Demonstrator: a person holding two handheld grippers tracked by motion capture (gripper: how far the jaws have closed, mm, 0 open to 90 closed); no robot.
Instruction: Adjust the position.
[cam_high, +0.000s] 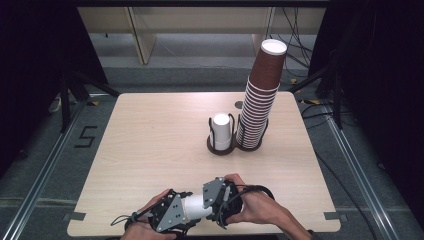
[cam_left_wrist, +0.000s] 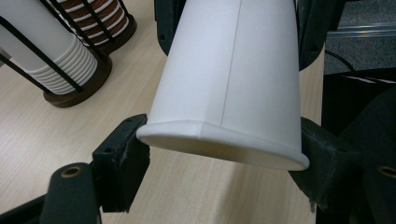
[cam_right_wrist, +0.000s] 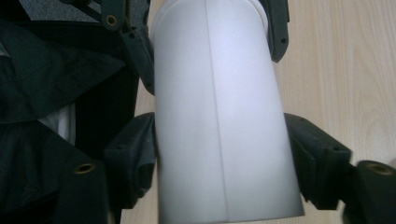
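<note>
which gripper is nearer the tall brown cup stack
Right. The right gripper sits at the near edge, closer to the brown cup stack at the far right; the left gripper is further left and nearer the person.

place: lab | evidence: floor rails (cam_high: 40, 165), cables (cam_high: 300, 47), dark curtains (cam_high: 30, 50)

Both claws low at near edge of pale wooden surface (cam_high: 150, 135). White paper cup (cam_high: 196, 206) spans gap between left claw (cam_high: 175, 214) and right claw (cam_high: 220, 200); no passage between them.

Ahead of claws: broad bare stretch of surface, free.

Further ahead, well apart: short white cup stack in black wire holder on round brown base (cam_high: 221, 132), just beside it tall leaning brown-and-white paper cup stack (cam_high: 260, 100); both block far centre-right.

Left of left claw: bare surface to edge, free.
</note>
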